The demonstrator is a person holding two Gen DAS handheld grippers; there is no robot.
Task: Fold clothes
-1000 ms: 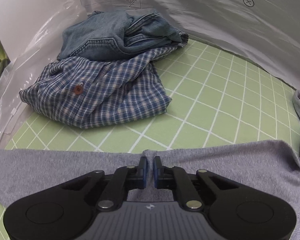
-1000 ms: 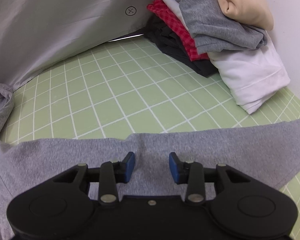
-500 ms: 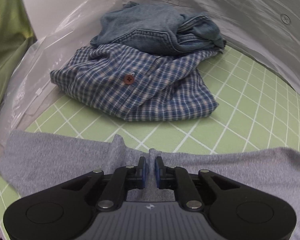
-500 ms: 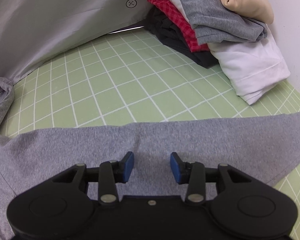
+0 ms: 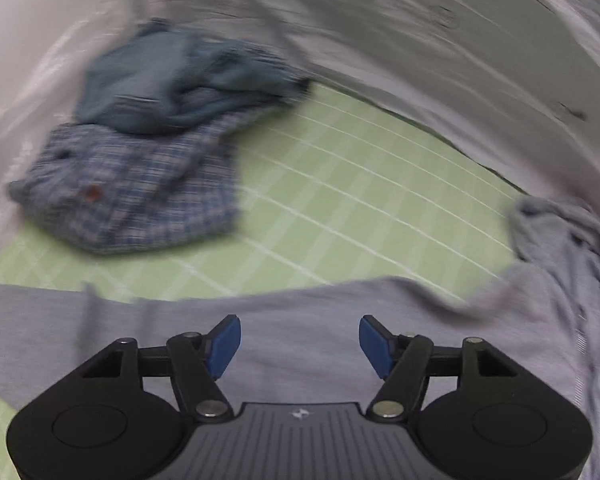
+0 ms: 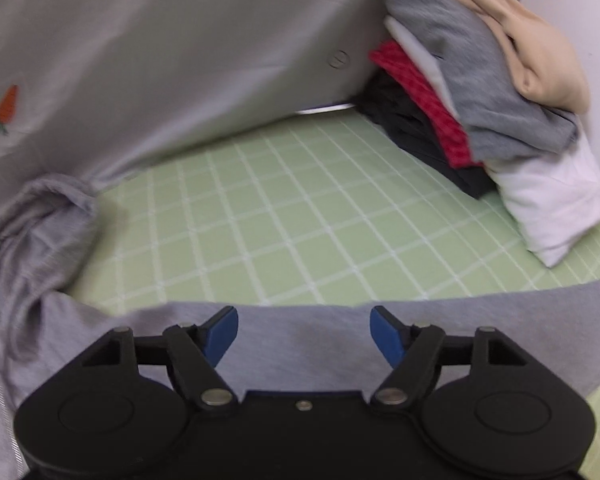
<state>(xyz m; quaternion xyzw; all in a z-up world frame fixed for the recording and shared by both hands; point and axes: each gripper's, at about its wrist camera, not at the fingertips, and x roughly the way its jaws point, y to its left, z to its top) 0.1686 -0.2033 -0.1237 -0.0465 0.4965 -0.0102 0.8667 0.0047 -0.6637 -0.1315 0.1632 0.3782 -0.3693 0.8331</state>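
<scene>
A grey garment (image 5: 300,320) lies spread flat across the green grid mat (image 5: 360,200), with a bunched part at its right end (image 5: 560,240). My left gripper (image 5: 300,340) is open and empty just above the garment's flat middle. In the right wrist view the same grey garment (image 6: 300,332) runs under my right gripper (image 6: 304,332), which is open and empty, and bunches up at the left (image 6: 36,232). Both views are motion-blurred.
A blue plaid shirt (image 5: 132,192) with folded jeans (image 5: 180,88) on top sits at the mat's far left. A stack of folded clothes (image 6: 492,120) stands at the far right. A grey sheet (image 6: 160,60) hangs behind the mat (image 6: 300,216).
My left gripper opened and let go of the grey garment, then swung right. My right gripper opened wider and pulled back a little. The garment now lies flat.
</scene>
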